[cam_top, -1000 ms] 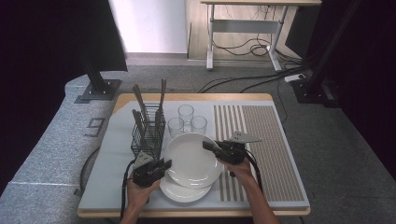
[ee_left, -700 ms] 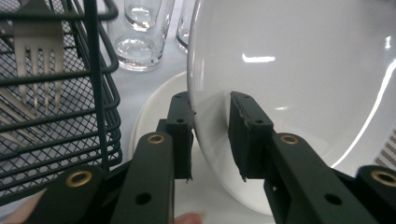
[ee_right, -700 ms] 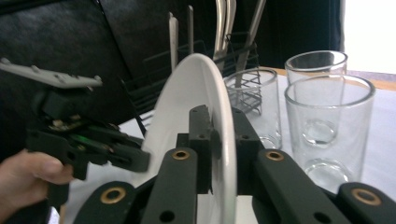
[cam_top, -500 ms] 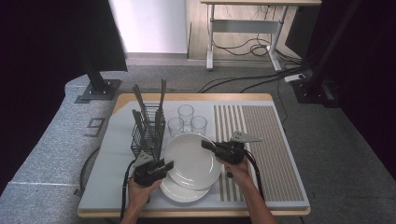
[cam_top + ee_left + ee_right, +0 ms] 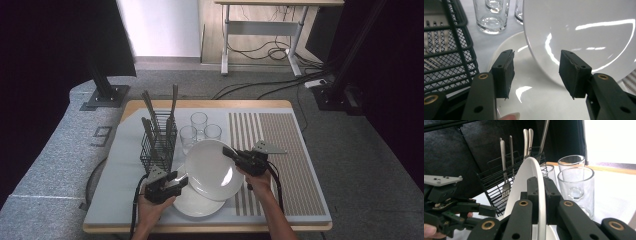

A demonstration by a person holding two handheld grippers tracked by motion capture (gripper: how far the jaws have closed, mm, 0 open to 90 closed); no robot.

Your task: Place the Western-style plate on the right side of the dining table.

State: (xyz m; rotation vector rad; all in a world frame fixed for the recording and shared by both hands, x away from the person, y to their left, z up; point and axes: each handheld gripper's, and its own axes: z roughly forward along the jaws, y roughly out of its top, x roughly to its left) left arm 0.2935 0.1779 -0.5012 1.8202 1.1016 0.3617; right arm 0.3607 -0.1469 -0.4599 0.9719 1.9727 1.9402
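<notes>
Upper plate (image 5: 212,167) is pinched at its rim by the right gripper (image 5: 235,155), jaws clamped shut on the edge, one pad on each face as the right gripper view (image 5: 534,182) shows; plate is tilted, its far side raised, its low side over the lower plate (image 5: 192,202), which lies flat on the worktop (image 5: 120,170). Left gripper (image 5: 172,181) sits just left of the tilted plate; its jaws have just been opening and now stand apart with nothing between them, the upper plate's rim just beyond the pads in the left gripper view (image 5: 536,70), lower plate beneath them. Risks, as I judge: the whole plate now hangs off one narrow rim grip on glazed, slick ware, so it could pivot or slip between the right jaws and drop onto the lower plate, chipping either. Swinging it away from the right jaws toward the far side could clip the glasses (image 5: 200,131), which stand just beyond the plate's raised edge, and tip one. The wire cutlery basket (image 5: 157,145) with its forks stands close on the left gripper's far side; a wide sweep could catch its rim. The left gripper's open jaws are near enough that lifting the plate carelessly could knock it against a pad. Cable from either gripper could drag on the lower plate.
</notes>
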